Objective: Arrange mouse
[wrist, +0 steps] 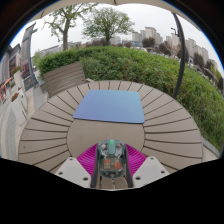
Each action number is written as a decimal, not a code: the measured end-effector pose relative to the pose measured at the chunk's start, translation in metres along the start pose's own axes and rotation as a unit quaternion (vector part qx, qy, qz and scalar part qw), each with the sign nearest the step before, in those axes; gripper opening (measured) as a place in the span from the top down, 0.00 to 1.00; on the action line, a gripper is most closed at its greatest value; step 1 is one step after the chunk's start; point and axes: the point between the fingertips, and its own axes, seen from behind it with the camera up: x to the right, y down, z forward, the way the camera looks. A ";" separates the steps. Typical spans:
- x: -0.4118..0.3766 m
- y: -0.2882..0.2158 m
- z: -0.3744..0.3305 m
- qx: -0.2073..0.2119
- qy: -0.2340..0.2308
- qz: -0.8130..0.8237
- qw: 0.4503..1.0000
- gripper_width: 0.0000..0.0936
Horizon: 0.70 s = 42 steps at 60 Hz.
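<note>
surroundings: outdoors; hedge (150, 65) beyond the table, trees and buildings further back, bench (65, 75) off to one side
table: round, wooden slats (45, 125), fills most of the view
mouse pad: blue rectangle (108, 105) lying flat near table centre, beyond the fingers, nothing on it
gripper: gripper (111, 160) low over the near part of the table, magenta pads (88, 158) facing inward
mouse: small teal/grey mouse (111, 155) sits between the pads, both appear to press its sides; can't tell if it's lifted or resting on the slats
claw state: pinched on the mouse, as far as I can see
step: looks like carry phase, mouse in hand and not yet on the pad
next: my guess, move forward over the blue pad, lower till the mouse sits flat, then spread the fingers
watch: keep mouse level and squared to the pad edges; slat gaps could catch it if set down short
</note>
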 end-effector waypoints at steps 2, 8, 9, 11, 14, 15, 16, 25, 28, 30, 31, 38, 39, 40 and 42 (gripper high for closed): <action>0.002 -0.018 -0.001 0.007 -0.005 0.004 1.000 0.56; 0.001 -0.091 -0.016 0.046 -0.019 0.008 0.999 0.56; 0.001 -0.106 -0.019 0.052 -0.022 0.010 0.998 0.56; 0.000 -0.131 -0.017 0.064 -0.029 0.014 0.997 0.56; -0.003 -0.165 -0.007 0.076 -0.035 0.012 0.996 0.56; -0.002 -0.175 -0.002 0.080 -0.035 0.010 0.996 0.56; -0.001 -0.186 0.000 0.085 -0.034 0.008 0.996 0.56; 0.001 -0.222 0.087 0.071 -0.018 0.002 0.997 0.56; 0.002 -0.213 0.122 0.045 -0.010 -0.005 0.999 0.56; 0.005 -0.205 0.141 0.029 -0.003 -0.006 1.000 0.56; 0.004 -0.200 0.150 0.018 -0.001 -0.009 1.000 0.56; 0.005 -0.159 0.194 -0.030 0.000 -0.005 1.000 0.54; 0.004 -0.155 0.196 -0.035 0.000 -0.004 0.999 0.53; 0.006 -0.155 0.201 -0.030 -0.001 -0.005 1.000 0.51; 0.005 -0.160 0.199 -0.019 -0.001 -0.008 1.000 0.49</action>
